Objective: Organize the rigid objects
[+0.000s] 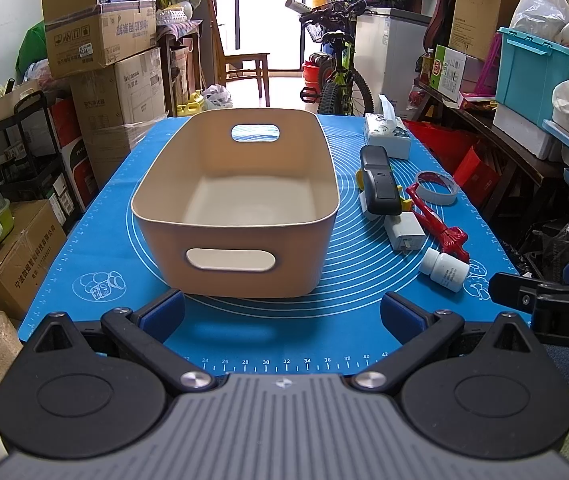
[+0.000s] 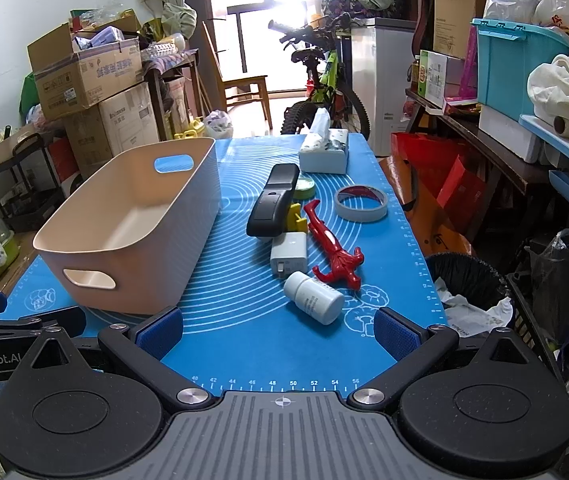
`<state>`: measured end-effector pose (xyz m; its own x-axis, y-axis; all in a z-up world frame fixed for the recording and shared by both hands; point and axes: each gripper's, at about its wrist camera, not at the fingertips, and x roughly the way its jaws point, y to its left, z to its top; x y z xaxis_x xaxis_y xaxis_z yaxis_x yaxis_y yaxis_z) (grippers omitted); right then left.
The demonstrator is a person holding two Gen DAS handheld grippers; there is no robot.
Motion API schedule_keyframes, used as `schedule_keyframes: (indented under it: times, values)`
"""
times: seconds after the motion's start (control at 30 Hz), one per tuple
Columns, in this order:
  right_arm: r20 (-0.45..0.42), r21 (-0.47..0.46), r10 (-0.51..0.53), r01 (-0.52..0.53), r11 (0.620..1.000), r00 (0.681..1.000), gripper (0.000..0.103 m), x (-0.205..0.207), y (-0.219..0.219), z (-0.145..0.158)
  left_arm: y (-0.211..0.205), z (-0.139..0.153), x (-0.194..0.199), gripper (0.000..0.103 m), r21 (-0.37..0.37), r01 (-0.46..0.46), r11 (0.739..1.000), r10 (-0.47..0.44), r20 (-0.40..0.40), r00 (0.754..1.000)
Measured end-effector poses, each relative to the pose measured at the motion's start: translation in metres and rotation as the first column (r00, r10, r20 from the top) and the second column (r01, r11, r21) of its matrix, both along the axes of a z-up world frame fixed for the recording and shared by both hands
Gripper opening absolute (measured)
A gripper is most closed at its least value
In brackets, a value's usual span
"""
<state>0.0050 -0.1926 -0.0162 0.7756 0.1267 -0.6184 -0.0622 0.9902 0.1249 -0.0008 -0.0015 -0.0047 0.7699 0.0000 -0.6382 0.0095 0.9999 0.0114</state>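
We're inside a home here, a cluttered spare room doing duty as storage. Stacked cardboard boxes [image 1: 100, 36] line the left wall, a bicycle [image 1: 338, 76] is parked by the bright balcony door [image 1: 268, 20], and a wooden chair [image 1: 244, 64] sits in the light. On the right, a teal plastic bin [image 1: 536, 68], bulging bags and a white chest freezer [image 1: 388, 52] crowd the shelves. A blue silicone baking mat [image 2: 244, 320] covers the surface, with a tissue box [image 2: 324, 148] at its far end.

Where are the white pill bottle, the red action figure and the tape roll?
white pill bottle [image 2: 314, 297], right wrist view, on its side wall.
red action figure [image 2: 330, 244], right wrist view, on its torso.
tape roll [image 2: 360, 212], right wrist view, on its near rim.
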Motion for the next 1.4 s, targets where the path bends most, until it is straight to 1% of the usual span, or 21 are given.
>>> schedule_keyframes:
  times: [0.1,0.17,0.37,0.47,0.63,0.73,0.9,1.03,1.13,1.3,1.4]
  values:
    - [-0.002,0.000,-0.001,0.001,1.000,1.000,0.101,0.000,0.000,0.001,0.000,0.000,0.000,0.103,0.001,0.000,1.000,0.000,0.000,1.000]
    - [-0.009,0.005,-0.004,0.004,1.000,1.000,0.101,0.004,0.002,-0.007,0.000,0.000,0.000,0.102,0.000,-0.001,1.000,0.001,0.001,1.000]
    - [-0.019,0.034,-0.025,0.025,0.999,1.000,0.101,0.005,-0.002,0.007,0.003,0.001,0.000,0.102,-0.014,0.001,1.000,-0.001,0.008,1.000]
    - [-0.014,0.054,-0.036,0.037,0.998,0.999,0.101,0.007,-0.005,0.015,0.008,0.009,0.000,0.102,-0.015,0.003,1.000,-0.003,0.017,1.000]
    - [0.003,0.081,-0.064,0.063,0.995,0.998,0.101,0.017,-0.011,0.031,0.017,0.027,0.008,0.102,0.001,-0.001,1.000,0.001,0.034,0.999]
    - [0.018,0.089,-0.086,0.084,0.992,0.996,0.101,0.027,-0.015,0.042,0.027,0.044,0.017,0.102,0.008,-0.009,1.000,0.009,0.052,0.999]
    - [0.029,0.114,-0.124,0.120,0.986,0.992,0.101,0.046,-0.019,0.052,0.041,0.071,0.041,0.102,0.062,0.002,0.998,-0.006,0.067,0.998]
    - [0.017,0.119,-0.146,0.143,0.983,0.989,0.101,0.063,-0.017,0.050,0.054,0.076,0.067,0.102,0.057,-0.017,0.998,0.014,0.051,0.999]
    - [0.001,0.108,-0.161,0.160,0.981,0.987,0.101,0.076,-0.015,0.043,0.066,0.073,0.090,0.102,0.058,-0.023,0.998,0.022,0.031,0.999]
    - [-0.046,0.089,-0.208,0.212,0.973,0.977,0.101,0.098,-0.014,0.022,0.089,0.062,0.124,0.102,0.059,-0.007,0.998,0.008,-0.007,1.000]
    - [-0.071,0.072,-0.226,0.231,0.970,0.972,0.101,0.110,-0.013,0.005,0.106,0.051,0.148,0.102,0.061,-0.011,0.998,0.014,-0.056,0.998]
